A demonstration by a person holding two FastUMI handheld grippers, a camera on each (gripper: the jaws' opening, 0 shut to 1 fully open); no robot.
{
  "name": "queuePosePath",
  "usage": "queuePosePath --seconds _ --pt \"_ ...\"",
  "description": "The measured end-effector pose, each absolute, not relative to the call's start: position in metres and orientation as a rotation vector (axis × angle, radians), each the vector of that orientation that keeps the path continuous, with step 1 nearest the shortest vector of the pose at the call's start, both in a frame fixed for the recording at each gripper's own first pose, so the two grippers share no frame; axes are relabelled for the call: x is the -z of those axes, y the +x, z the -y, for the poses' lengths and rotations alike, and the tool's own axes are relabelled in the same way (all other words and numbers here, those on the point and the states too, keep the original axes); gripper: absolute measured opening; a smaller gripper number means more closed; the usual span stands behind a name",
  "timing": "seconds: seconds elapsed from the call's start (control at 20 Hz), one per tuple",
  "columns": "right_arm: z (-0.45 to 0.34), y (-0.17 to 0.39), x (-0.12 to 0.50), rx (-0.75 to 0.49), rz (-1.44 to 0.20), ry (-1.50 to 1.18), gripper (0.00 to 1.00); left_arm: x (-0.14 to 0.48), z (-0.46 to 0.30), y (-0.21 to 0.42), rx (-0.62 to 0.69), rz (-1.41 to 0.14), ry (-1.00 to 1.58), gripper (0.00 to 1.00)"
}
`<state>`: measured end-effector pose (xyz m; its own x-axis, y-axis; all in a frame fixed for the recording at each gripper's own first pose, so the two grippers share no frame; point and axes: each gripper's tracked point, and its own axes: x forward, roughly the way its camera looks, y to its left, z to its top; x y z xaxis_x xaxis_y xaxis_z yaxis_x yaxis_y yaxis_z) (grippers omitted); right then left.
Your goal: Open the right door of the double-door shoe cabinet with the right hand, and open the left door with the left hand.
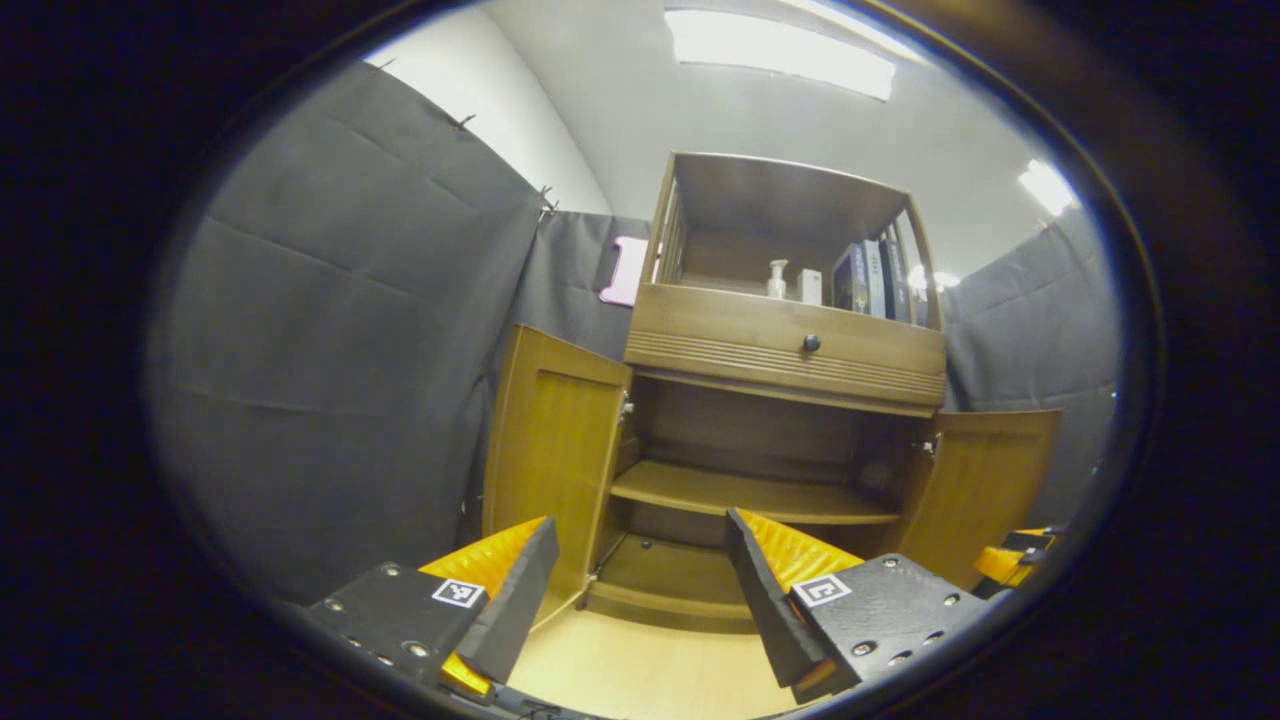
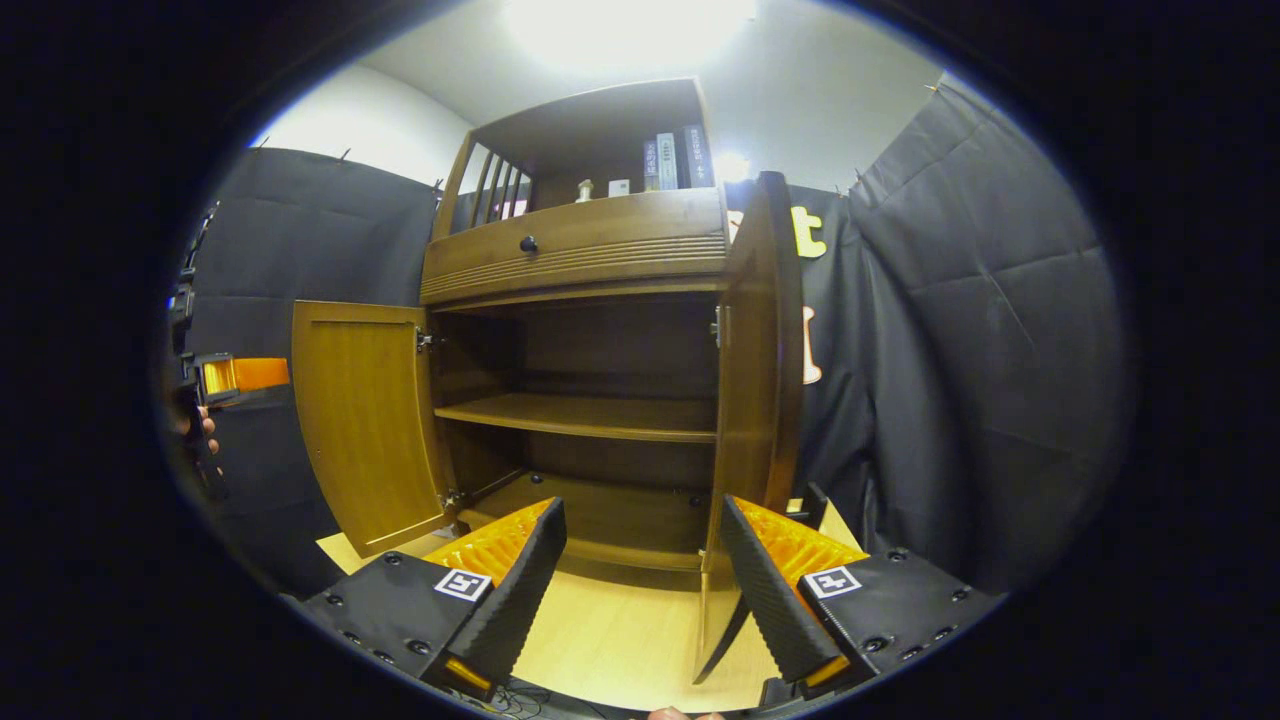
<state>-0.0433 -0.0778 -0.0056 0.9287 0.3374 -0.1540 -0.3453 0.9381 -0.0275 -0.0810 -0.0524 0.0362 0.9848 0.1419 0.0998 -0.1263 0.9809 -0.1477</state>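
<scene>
The wooden shoe cabinet (image 1: 785, 345) stands with both lower doors swung open. In the left gripper view its left door (image 1: 555, 450) hangs just beyond my left gripper (image 1: 640, 600), which is open and holds nothing; the right door (image 1: 985, 480) stands open at the far right, with the other gripper (image 1: 1015, 560) beside it. In the right gripper view the right door (image 2: 760, 400) is seen edge-on, its lower edge close to the inner side of one finger of my open right gripper (image 2: 640, 590). The left door (image 2: 365, 420) is open, and the left gripper (image 2: 235, 378) is beside it, held by a hand (image 2: 200, 430).
Inside the cabinet is one bare shelf (image 2: 590, 415) above a bottom board. Over the doors sits a drawer with a dark knob (image 2: 528, 243), and an open top shelf holds books (image 1: 865, 280) and a small bottle (image 1: 777, 278). Black cloth walls close in on both sides of the light wooden floor (image 2: 620, 630).
</scene>
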Motion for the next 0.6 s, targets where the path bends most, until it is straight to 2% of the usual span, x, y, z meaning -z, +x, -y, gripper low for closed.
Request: queuePosePath --seconds 0.2,0.3,0.4,0.5,0.6 --pt "0.079 -0.051 -0.007 -0.283 -0.138 -0.018 0.93 -0.022 0.059 -0.063 -0.127 0.082 -0.085 0.94" --pt "0.067 -0.052 -0.018 -0.263 -0.110 -0.011 0.92 -0.018 0.044 -0.058 -0.159 0.084 -0.049 0.94" --pt "0.058 -0.050 -0.024 -0.226 -0.097 -0.018 0.96 -0.017 0.025 -0.058 -0.187 0.096 -0.004 0.94" --pt "0.042 -0.050 -0.026 -0.208 -0.104 -0.012 0.92 -0.020 0.014 -0.059 -0.174 0.108 0.030 0.94" --pt "0.028 -0.050 -0.030 -0.187 -0.104 -0.012 0.95 -0.012 0.006 -0.055 -0.140 0.087 0.032 0.94"
